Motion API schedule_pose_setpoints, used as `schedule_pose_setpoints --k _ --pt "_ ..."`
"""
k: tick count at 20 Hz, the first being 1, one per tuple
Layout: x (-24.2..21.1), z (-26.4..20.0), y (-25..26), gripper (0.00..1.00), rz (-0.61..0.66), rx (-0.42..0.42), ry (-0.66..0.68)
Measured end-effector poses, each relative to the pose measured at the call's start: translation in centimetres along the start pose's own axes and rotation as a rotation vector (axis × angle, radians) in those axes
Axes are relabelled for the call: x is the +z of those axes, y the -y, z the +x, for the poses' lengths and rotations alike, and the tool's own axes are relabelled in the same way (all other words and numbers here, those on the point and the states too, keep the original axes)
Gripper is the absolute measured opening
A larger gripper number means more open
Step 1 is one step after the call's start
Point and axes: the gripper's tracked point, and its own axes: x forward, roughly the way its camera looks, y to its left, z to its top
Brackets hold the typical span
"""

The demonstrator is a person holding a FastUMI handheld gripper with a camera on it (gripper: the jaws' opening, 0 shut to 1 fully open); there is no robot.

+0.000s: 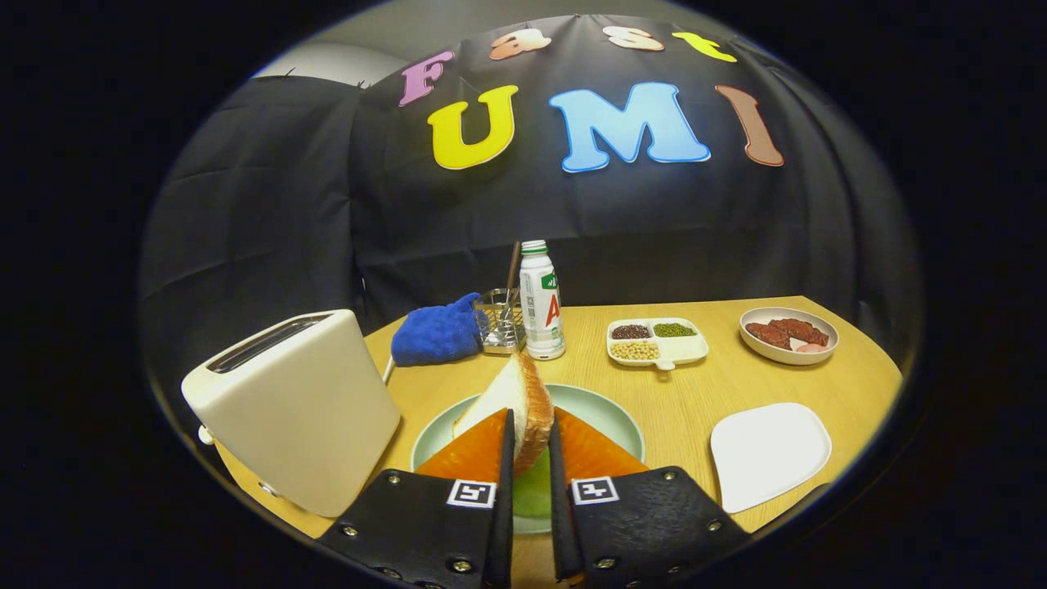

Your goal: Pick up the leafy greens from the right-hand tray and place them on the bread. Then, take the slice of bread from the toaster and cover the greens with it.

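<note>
The round wooden table (pixel 736 384) carries the whole scene, closed in behind by a black cloth wall (pixel 270 204) that leaves little room past the far edge. The toaster (pixel 298 409) stands largest, just beside the gripper on its left with its slot facing up, which keeps the lift from slot to plate short. The pale green plate (pixel 609 413) lies just ahead of and under the fingers, a natural spot for building the sandwich; something green (pixel 532 491) shows on it between the fingers, likely the leafy greens, though what lies beneath them is hidden. To the right sits a white tray (pixel 769 454) with nothing showing on it, which fits the greens having left it. The gripper (pixel 530 446) is clamped on a slice of bread (pixel 517 405), both fingers pressing its faces so it stands on edge and tilted above the plate; it seems about to be laid down as the cover. Beyond lie a blue mitt (pixel 438 334), a wire rack (pixel 499 321), a bottle (pixel 541 301), a divided dish of beans (pixel 657 342) and a bowl of meat (pixel 788 334), well apart from the work.
</note>
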Motion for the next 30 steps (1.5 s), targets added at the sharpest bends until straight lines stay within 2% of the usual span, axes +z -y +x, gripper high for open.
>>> schedule_pose_setpoints --k 4,5,8,11,20,21,23,30 --pt "-0.5 0.1 0.6 0.21 0.002 -0.005 -0.015" --pt "-0.6 0.1 0.8 0.25 -0.011 -0.008 -0.019" --pt "-0.7 0.2 1.4 0.26 -0.051 -0.029 -0.023" --pt "-0.9 0.3 2.4 0.41 -0.105 -0.054 -0.033" --pt "-0.6 0.1 2.7 0.41 -0.113 -0.048 -0.023" --pt "-0.7 0.1 2.6 0.45 -0.119 -0.043 -0.026" --pt "-0.5 0.0 2.3 0.45 -0.121 -0.028 -0.031" --pt "3.6 -3.7 4.4 0.45 -0.128 -0.037 0.117"
